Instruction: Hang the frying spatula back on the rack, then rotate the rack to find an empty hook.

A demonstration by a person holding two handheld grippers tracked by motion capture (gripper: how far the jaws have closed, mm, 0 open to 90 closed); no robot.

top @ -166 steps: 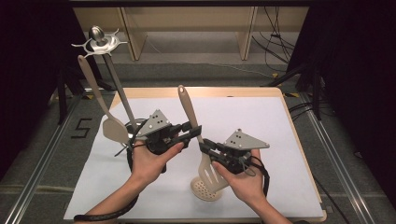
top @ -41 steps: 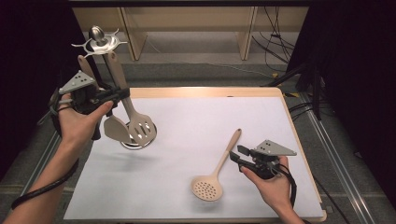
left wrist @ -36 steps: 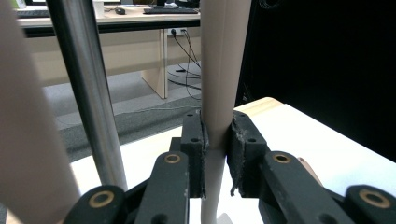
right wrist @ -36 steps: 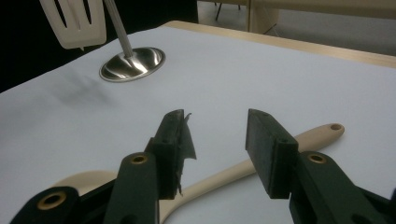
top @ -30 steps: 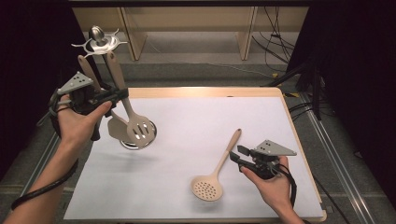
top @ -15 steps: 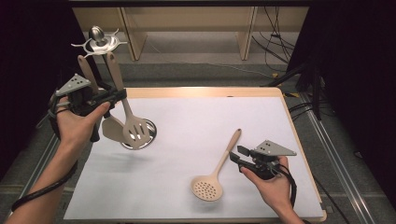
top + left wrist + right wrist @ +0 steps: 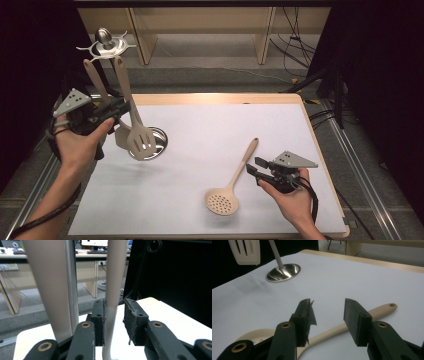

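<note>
A: What sits farthest left, around nine o'clock on the table?

B: The left gripper (image 7: 117,111), held in the person's left hand (image 7: 75,145). Its jaws have just been opening, and the beige slotted plastic turner (image 7: 131,120) stands between them: its handle lies against one pad with a clear gap to the other (so nothing pinches it). The turner hangs from the silver metal utensil stand with a round base (image 7: 161,142), beside a second beige hanging utensil (image 7: 97,87).

A: And toward the middle?

B: At about five o'clock from the stand's base, well apart from it, the beige perforated plastic skimmer spoon (image 7: 231,183) lies flat on the white paper sheet over the wooden table (image 7: 210,125), bowl toward the person.

A: Farthest right?

B: The right gripper (image 7: 252,167), at four o'clock on the sheet, its jaws spread wide either side of the skimmer's handle (image 7: 352,323), not pressing on it
</note>
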